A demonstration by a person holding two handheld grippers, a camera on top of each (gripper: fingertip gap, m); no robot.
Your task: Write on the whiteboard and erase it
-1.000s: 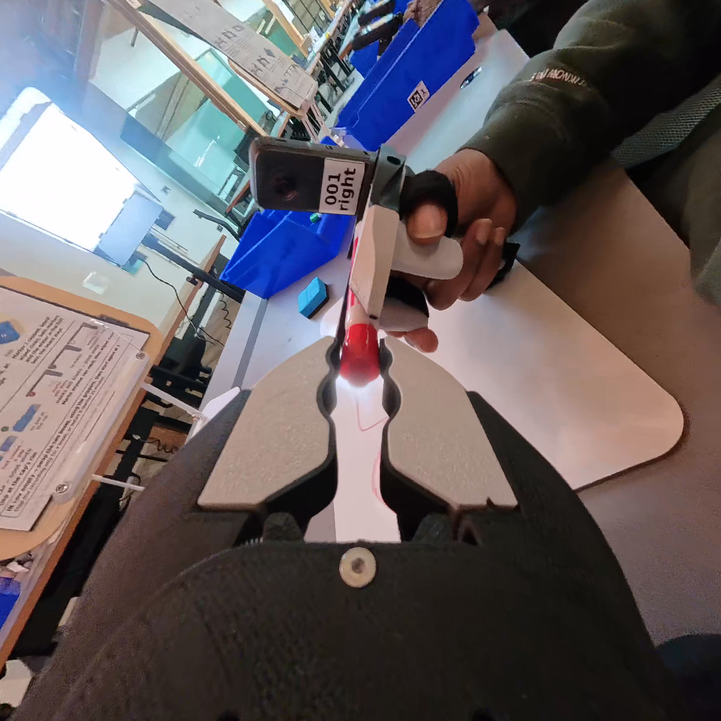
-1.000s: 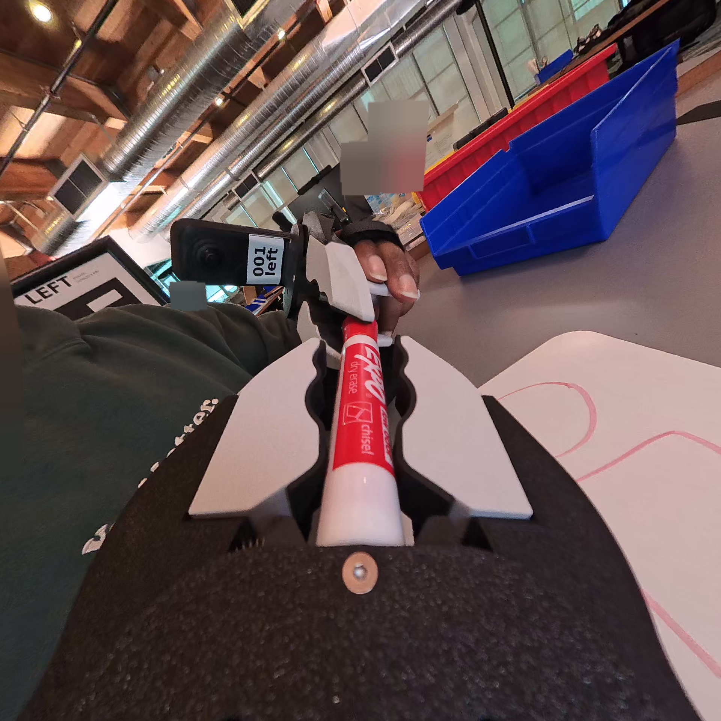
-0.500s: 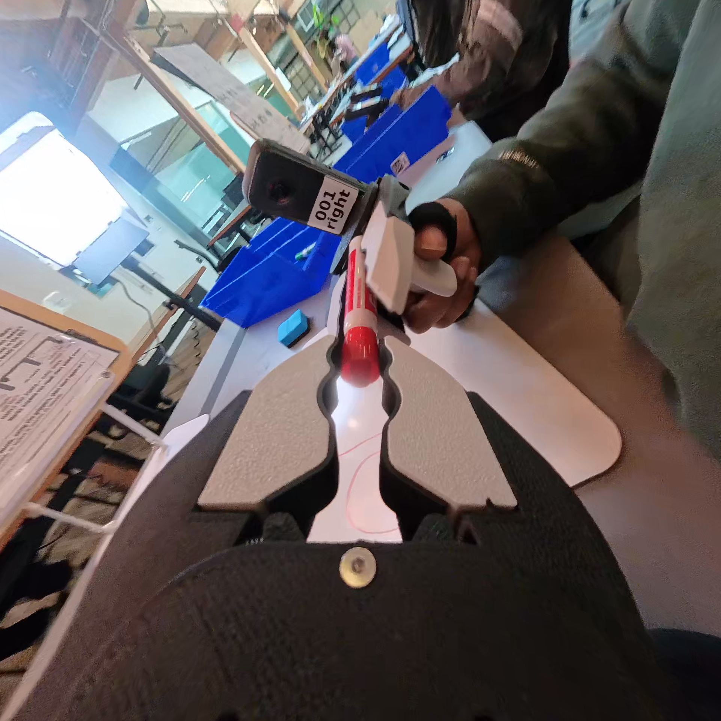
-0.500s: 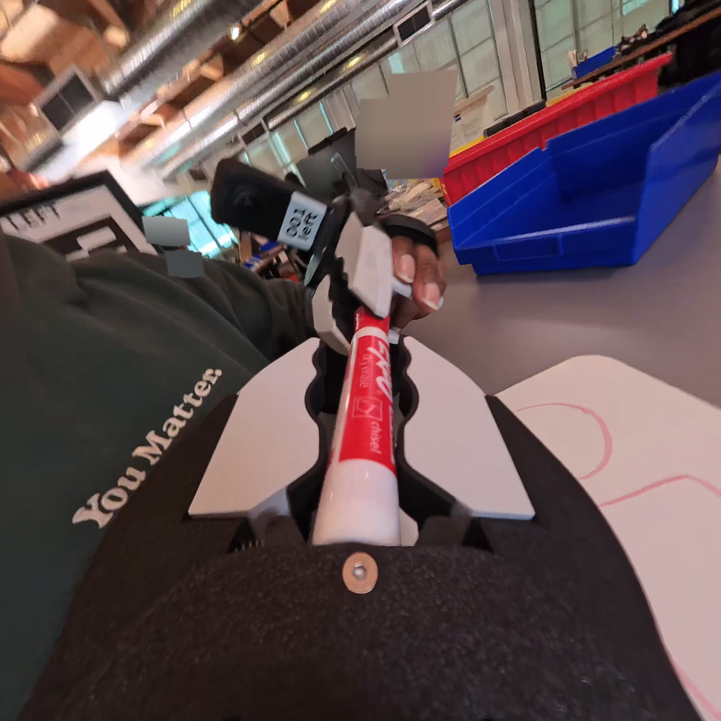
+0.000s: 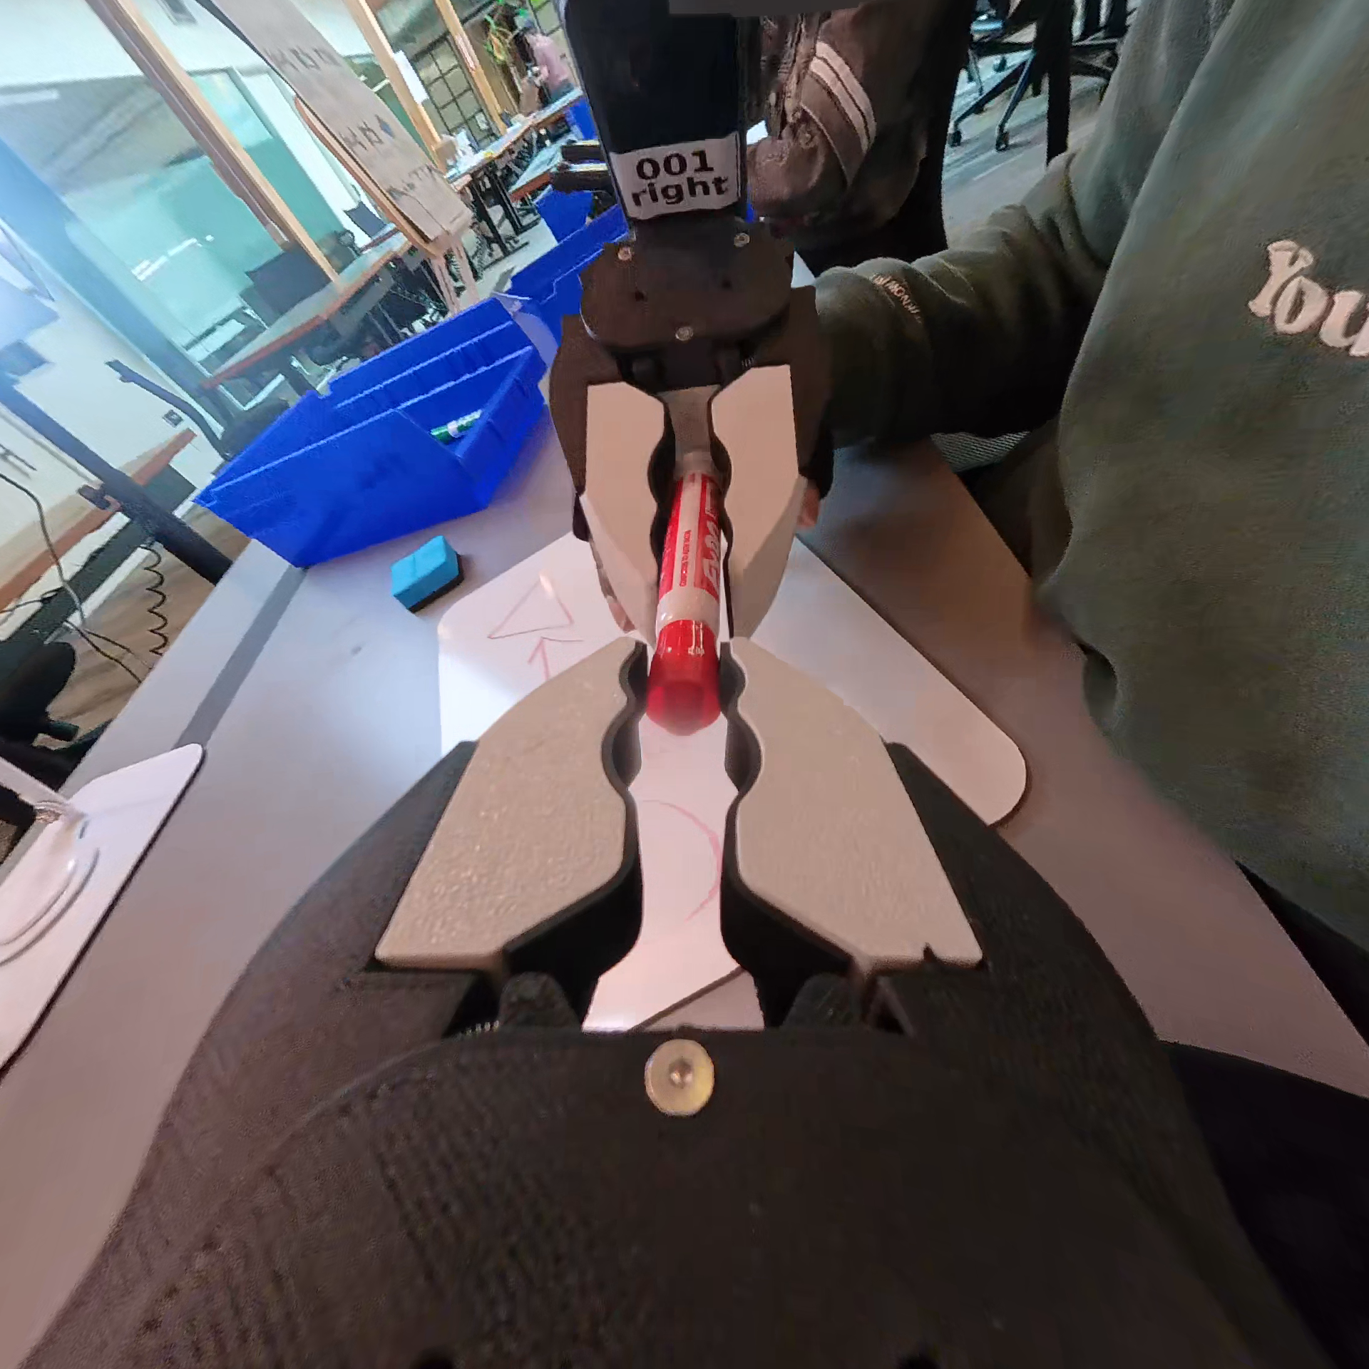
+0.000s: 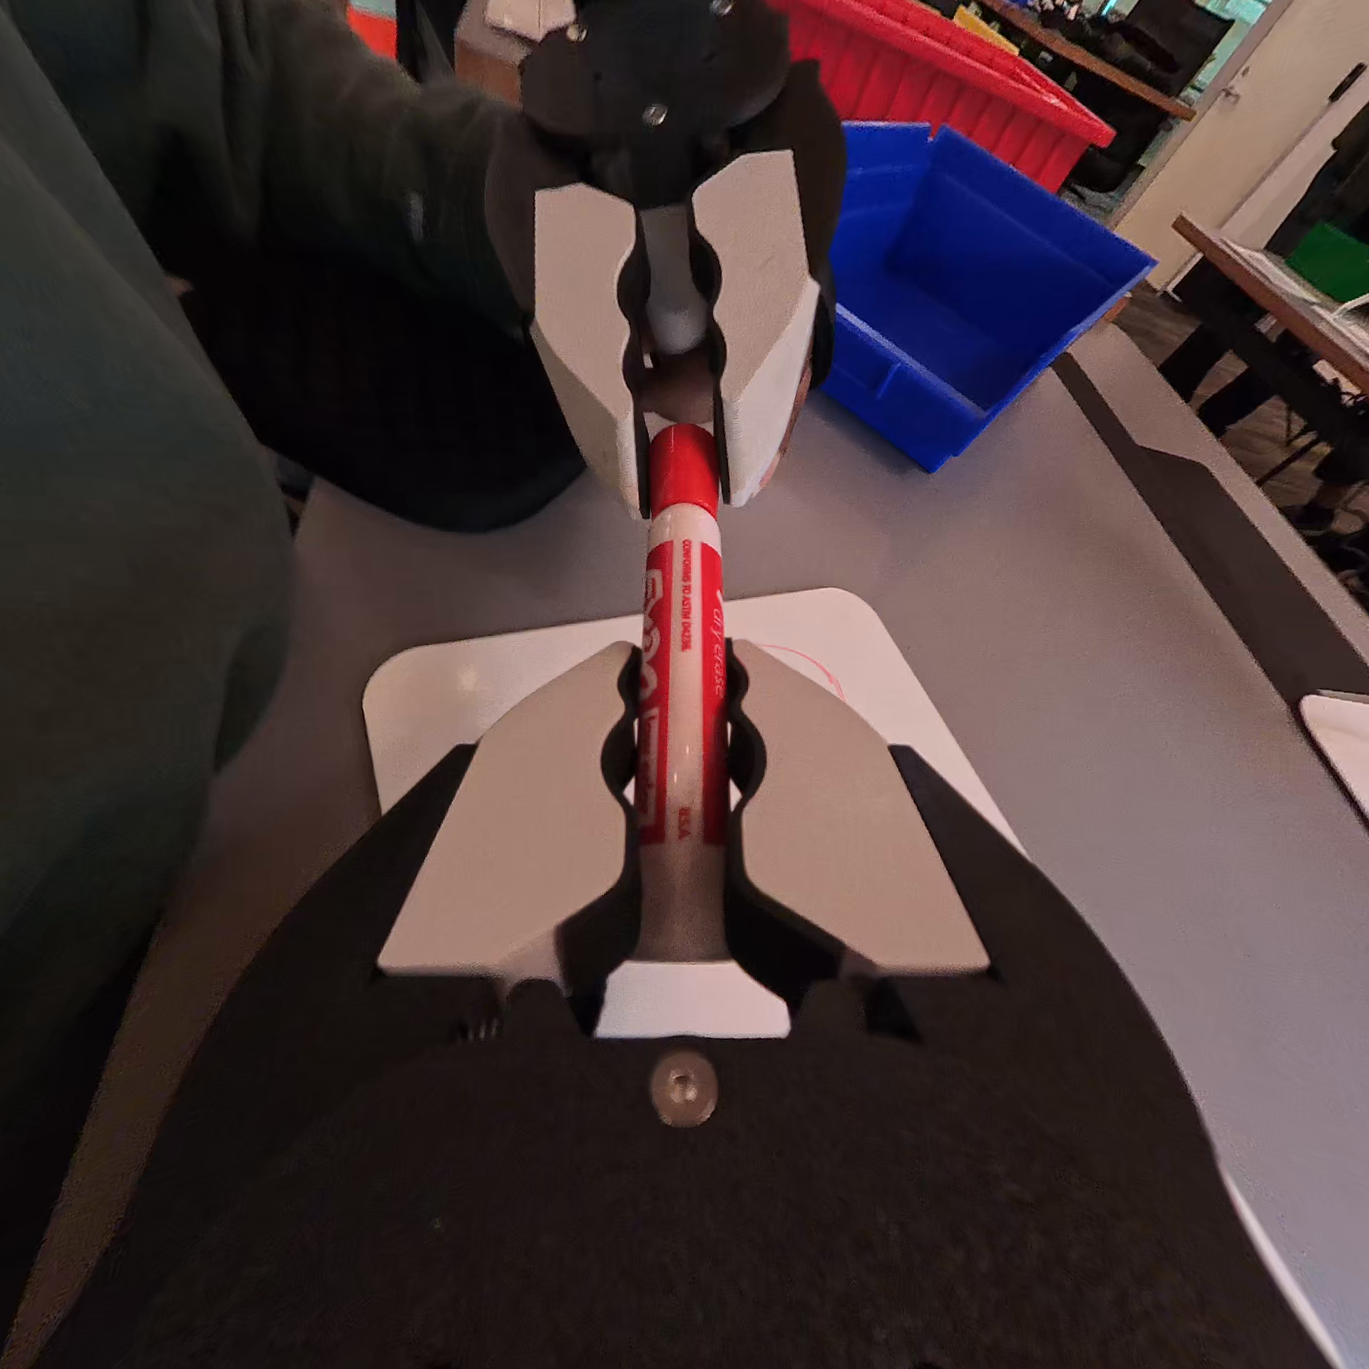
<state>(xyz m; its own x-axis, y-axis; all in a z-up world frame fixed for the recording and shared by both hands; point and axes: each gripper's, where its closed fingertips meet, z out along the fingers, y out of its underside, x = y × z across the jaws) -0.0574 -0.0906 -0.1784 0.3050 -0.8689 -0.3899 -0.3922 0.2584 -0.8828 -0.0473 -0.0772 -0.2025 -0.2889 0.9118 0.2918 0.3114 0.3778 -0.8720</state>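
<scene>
Two grippers now face each other head-on above the whiteboard (image 5: 926, 711), where a second ago they met at an angle. The right gripper (image 6: 683, 652), looser around the barrel before, has closed narrowly on the marker (image 6: 685, 711), pads pressing its sides. The left gripper (image 5: 683, 655) stays pinched on the red cap (image 5: 681, 678). Capping looks finished, so erasing should follow. The marker, white with red label, hangs above the whiteboard; red strokes remain, eraser (image 5: 426, 572) just beyond the board's far edge
</scene>
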